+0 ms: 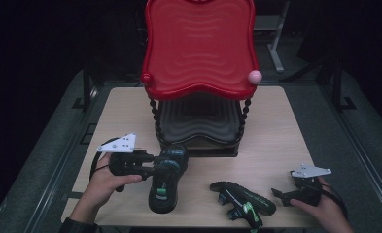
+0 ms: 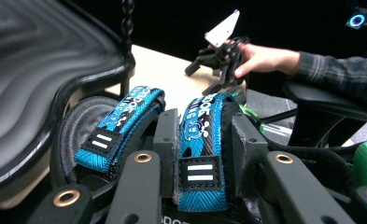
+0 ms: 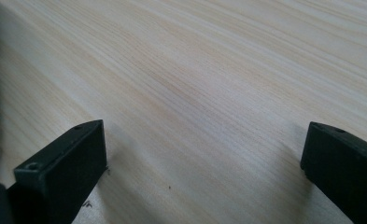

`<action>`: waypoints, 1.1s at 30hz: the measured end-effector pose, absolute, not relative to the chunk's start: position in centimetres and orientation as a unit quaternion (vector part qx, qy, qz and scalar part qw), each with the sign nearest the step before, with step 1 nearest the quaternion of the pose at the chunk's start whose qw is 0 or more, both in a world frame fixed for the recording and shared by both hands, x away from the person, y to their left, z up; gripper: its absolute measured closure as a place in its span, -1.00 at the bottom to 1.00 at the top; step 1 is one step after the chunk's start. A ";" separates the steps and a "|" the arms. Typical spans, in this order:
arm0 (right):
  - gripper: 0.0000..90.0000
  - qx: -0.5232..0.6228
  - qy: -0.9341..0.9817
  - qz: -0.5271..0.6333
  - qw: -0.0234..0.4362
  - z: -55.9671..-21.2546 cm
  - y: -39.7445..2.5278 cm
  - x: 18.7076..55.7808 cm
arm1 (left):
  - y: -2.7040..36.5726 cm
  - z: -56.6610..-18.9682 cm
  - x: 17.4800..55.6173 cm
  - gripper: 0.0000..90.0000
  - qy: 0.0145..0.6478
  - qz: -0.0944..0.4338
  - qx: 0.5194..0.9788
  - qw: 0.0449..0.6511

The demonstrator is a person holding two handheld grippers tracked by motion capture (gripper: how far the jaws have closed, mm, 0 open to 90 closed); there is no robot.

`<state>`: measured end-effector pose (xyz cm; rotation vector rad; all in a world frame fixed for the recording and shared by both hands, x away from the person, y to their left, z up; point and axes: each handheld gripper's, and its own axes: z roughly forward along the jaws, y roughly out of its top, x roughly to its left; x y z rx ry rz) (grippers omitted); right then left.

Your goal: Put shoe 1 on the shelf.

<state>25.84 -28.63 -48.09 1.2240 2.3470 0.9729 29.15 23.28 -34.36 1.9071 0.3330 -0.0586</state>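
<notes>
— Two shoes sit on the wooden bench (image 1: 276,126), yes? Where exactly?

— Both toward the near edge. One black shoe (image 1: 166,177) stands upright left of centre, just in front of the rack. The other, a black shoe with green trim (image 1: 242,200), lies tipped on its side to the right, sole edge turned up.

— And the left gripper (image 1: 152,162)?

— It comes in from the left, held in the left hand (image 1: 103,179), its fingers clenched around the upright shoe's collar. In the left gripper view the fingers (image 2: 167,140) squeeze a blue heel strap (image 2: 201,140) marked with two white bars; a second blue strap (image 2: 118,128) runs just beside it, outside the grip.

— The right gripper (image 1: 278,194)?

— Low over the bench at the right, held in the right hand (image 1: 322,208), close to the toe of the lying shoe but apart from it. Its own view shows the two fingers (image 3: 64,172) spread wide with bare wood grain between them, grasping nothing.

— What stands behind the shoes?

— A two-tier rack: a red wavy tray (image 1: 198,43) on top, a black wavy tray (image 1: 198,119) below, joined by twisted black posts. One front corner knob of the red tray is red (image 1: 147,78), the other pink (image 1: 254,76). Each gripper carries a grey triangular plate on top.
</notes>
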 end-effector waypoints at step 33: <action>-1.00 0.430 0.821 0.340 0.160 -48.1 -28.6 25.8 | 19.5 -20.4 30.4 0.50 0.045 -0.006 0.795 0.604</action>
